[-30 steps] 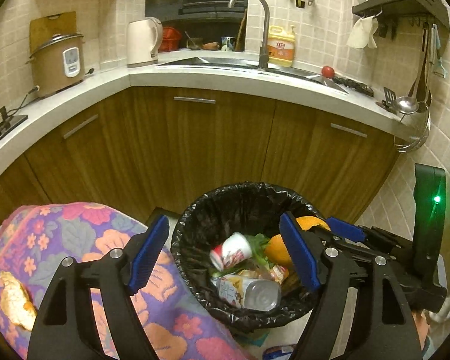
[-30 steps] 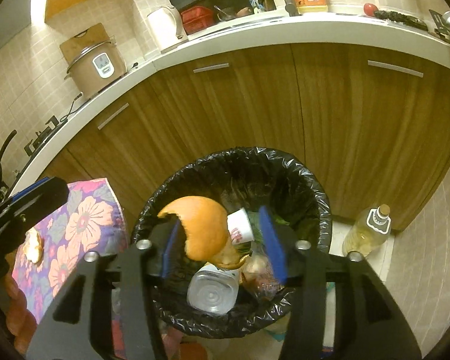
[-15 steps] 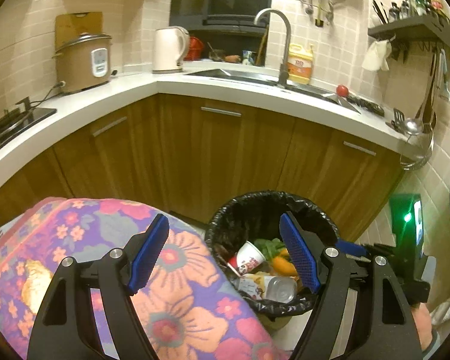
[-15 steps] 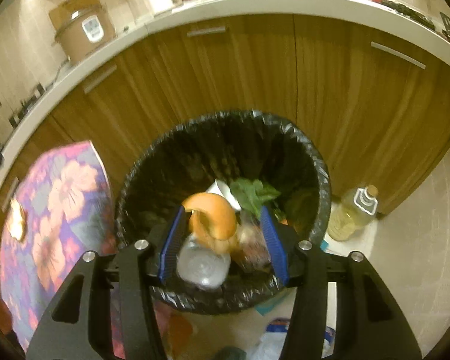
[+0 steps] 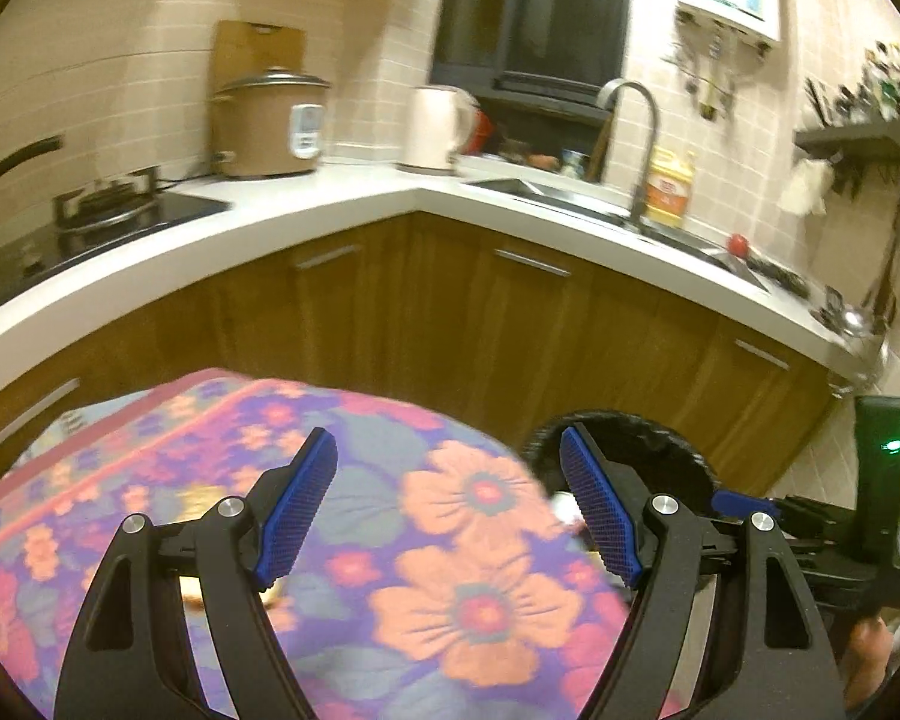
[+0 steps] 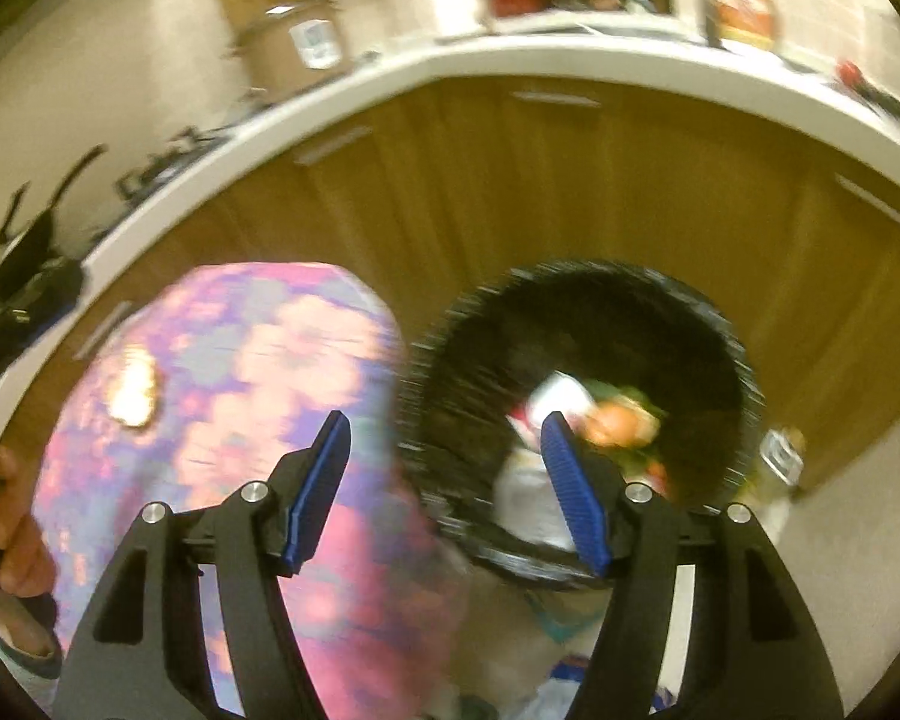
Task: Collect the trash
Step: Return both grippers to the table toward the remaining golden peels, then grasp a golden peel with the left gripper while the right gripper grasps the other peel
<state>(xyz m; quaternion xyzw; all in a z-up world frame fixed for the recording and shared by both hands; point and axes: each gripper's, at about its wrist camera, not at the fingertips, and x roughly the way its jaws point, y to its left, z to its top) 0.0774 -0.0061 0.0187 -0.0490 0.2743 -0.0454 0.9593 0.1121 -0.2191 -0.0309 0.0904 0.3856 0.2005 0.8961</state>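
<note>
Left gripper (image 5: 448, 513) fingers wide, empty, over floral table (image 5: 468, 546). Right gripper (image 6: 444, 492) fingers opening, empty; orange peel (image 6: 615, 423) inside bin (image 6: 444, 372) beside table.

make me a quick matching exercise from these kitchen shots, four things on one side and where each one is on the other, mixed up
Things:
1. orange peel
2. rice cooker
3. tomato
4. yellowish scrap

Places:
A. on the counter to the right of the sink
B. on the flowered tablecloth
C. inside the black-lined trash bin
D. on the counter between the stove and the kettle

Pairs: 1-C, 2-D, 3-A, 4-B
</note>
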